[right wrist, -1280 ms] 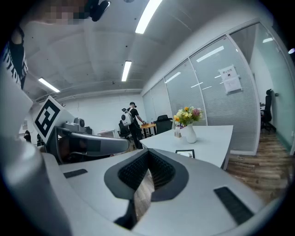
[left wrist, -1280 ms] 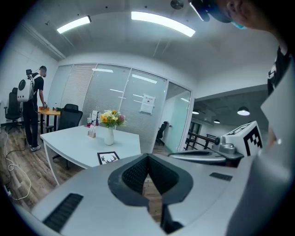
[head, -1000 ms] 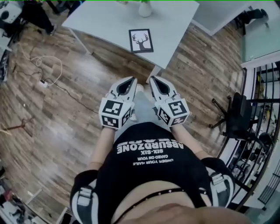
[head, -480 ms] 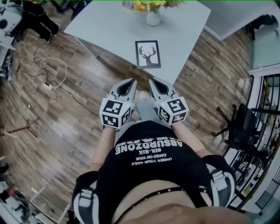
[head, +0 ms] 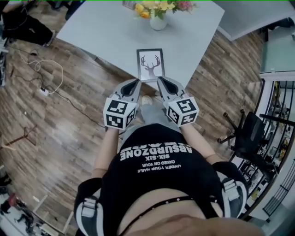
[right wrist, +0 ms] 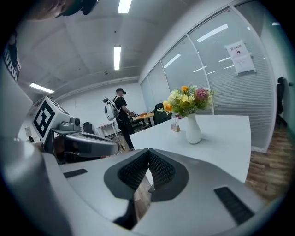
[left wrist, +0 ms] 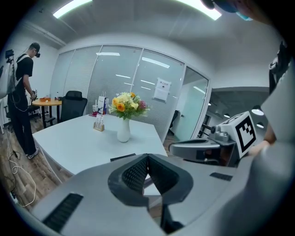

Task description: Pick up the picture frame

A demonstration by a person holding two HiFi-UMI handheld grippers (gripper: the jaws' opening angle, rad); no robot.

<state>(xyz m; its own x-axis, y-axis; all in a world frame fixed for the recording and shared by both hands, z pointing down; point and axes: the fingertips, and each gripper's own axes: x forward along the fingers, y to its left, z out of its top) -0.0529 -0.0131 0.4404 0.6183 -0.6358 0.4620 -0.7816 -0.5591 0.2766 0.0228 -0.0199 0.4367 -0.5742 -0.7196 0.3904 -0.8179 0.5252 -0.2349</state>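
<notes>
Approach stage: the black-rimmed, antler-print picture frame point(head: 150, 64) lies flat on the pale grey table point(head: 101, 32).
The left gripper point(head: 136, 82) and right gripper point(head: 161, 80) are both closed and empty; their jaws likely must open next.

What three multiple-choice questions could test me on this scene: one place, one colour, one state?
1. Where is the picture frame? A. On the floor. B. Flat on the table, near its closest corner. C. On a chair.
2. What colour is the vase? A. Black. B. White. C. Red.
3. How are the fingers of the left gripper and right gripper? A. Wide open. B. Clamped on the frame. C. Shut, empty.
Answers: B, it lies on the table; B, white under the flowers; C, each gripper view shows them together, nothing between.
</notes>
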